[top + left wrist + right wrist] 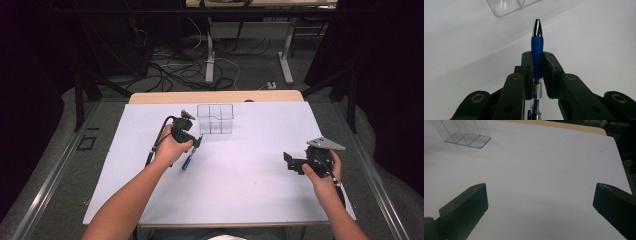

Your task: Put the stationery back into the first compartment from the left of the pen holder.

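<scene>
Left gripper [537,75] is clamped on a blue pen [537,53], jaws pinching the barrel right where the rubber grip meets the clear part, with the silver tip sticking out past the jaw ends. Right gripper [540,200] has its jaws spread wide with nothing between them, parked over bare white table [240,170] well away from the action.

From the high view, the pen [190,157] hangs out of the left gripper [192,142] at a slant, just in front of the clear organizer [215,118] with its divided compartments, near it but not over it. Looks to me like the pen is headed into one of those slots.

Stuff that could go sideways, my guess:

- The grip sits on a round, slick barrel, held along the jaws rather than across. Any bump on the organizer rim and the pen could pivot or slide through.
- That organizer looks light and nothing braces it. If the pen pokes a wall or a divider instead of dropping cleanly in, the whole box probably skids or tips.
- Clear walls are hard to judge, so the pen could end up in the wrong compartment or land on a divider.
- Letting go while the pen is slanted could make it bounce off the rim and roll across the table.
</scene>
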